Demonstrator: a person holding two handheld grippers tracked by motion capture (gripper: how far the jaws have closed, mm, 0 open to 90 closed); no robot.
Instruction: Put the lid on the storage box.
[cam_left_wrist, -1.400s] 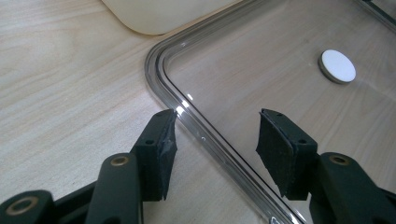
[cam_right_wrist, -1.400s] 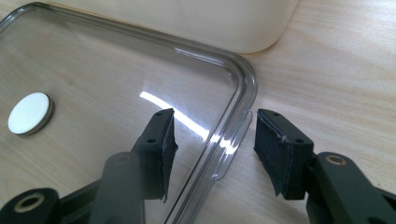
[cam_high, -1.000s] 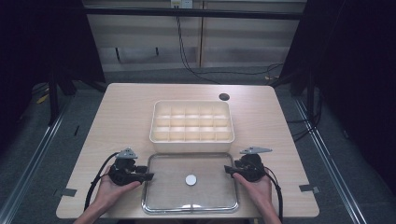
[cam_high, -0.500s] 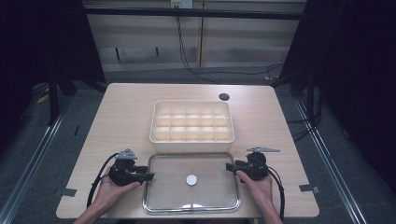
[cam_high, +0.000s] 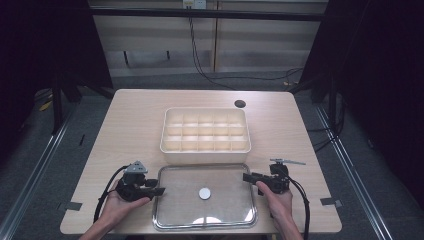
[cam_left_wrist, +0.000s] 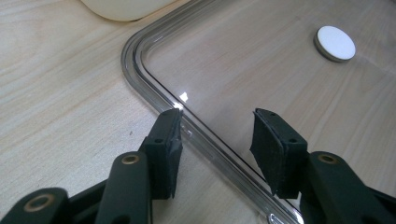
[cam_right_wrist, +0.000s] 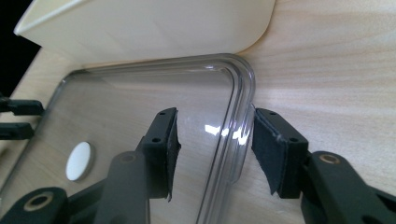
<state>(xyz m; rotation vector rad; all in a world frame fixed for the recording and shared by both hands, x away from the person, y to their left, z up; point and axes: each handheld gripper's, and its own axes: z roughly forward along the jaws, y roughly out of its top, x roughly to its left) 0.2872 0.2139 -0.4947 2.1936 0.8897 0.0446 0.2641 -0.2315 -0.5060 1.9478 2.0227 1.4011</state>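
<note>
High view: clear lid flat on the surface, just in front of the cream compartment box, white knob at its middle; left hand-held gripper at the lid's left edge, right hand-held gripper at its right edge, a hand behind each.

Left gripper view: jaws partly open, astride the lid's raised rim; pads not pressing, nothing gripped.

Right gripper view: jaws just been closing, straddling the rim near the lid's corner beside the box; right pad close against the rim, contact hard to judge; no firm hold seen.
</note>
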